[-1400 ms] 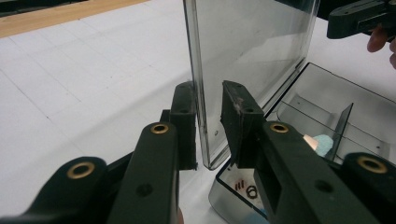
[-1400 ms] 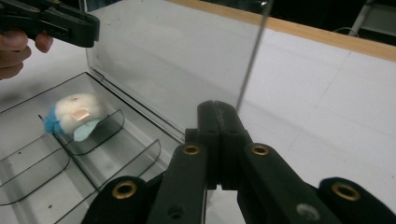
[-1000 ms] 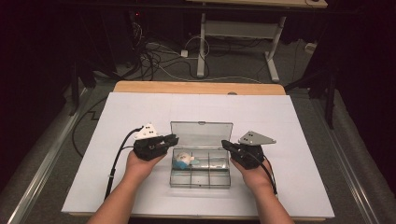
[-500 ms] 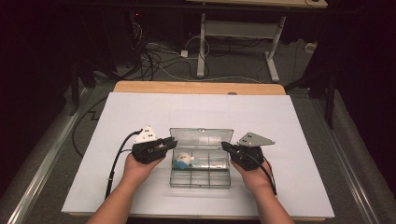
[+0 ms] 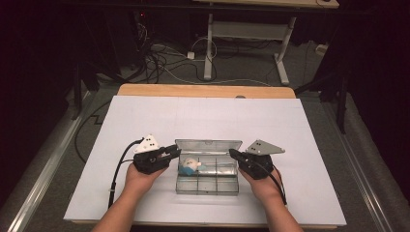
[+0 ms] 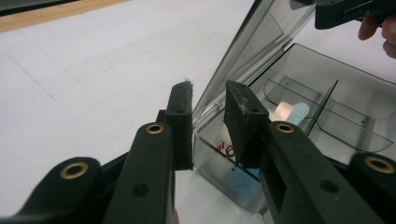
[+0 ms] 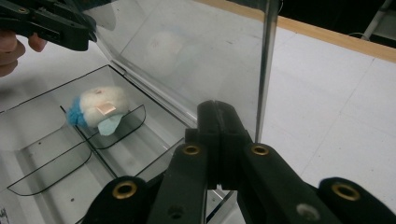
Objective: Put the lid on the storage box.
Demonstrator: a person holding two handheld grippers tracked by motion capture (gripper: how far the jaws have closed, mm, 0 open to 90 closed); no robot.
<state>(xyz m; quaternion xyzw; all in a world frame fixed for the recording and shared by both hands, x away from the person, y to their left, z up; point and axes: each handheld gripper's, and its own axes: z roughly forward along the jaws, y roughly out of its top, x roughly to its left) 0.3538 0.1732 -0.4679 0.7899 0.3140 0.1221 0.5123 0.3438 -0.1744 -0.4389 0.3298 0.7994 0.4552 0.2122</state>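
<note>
Now both hands lie low on the white table sheet (image 5: 145, 116), wrists pointing inward to the clear plastic compartment box (image 5: 208, 181) between them. The left gripper (image 6: 208, 100) has just been opening its jaws; the raised lid's (image 6: 254, 51) corner stands between the jaws, unpressed. The right gripper (image 7: 218, 112) is clenched, empty, just beside the lid's other edge. A white and blue fluffy ball (image 7: 100, 109) lies inside the box, beyond the right jaws.
</note>
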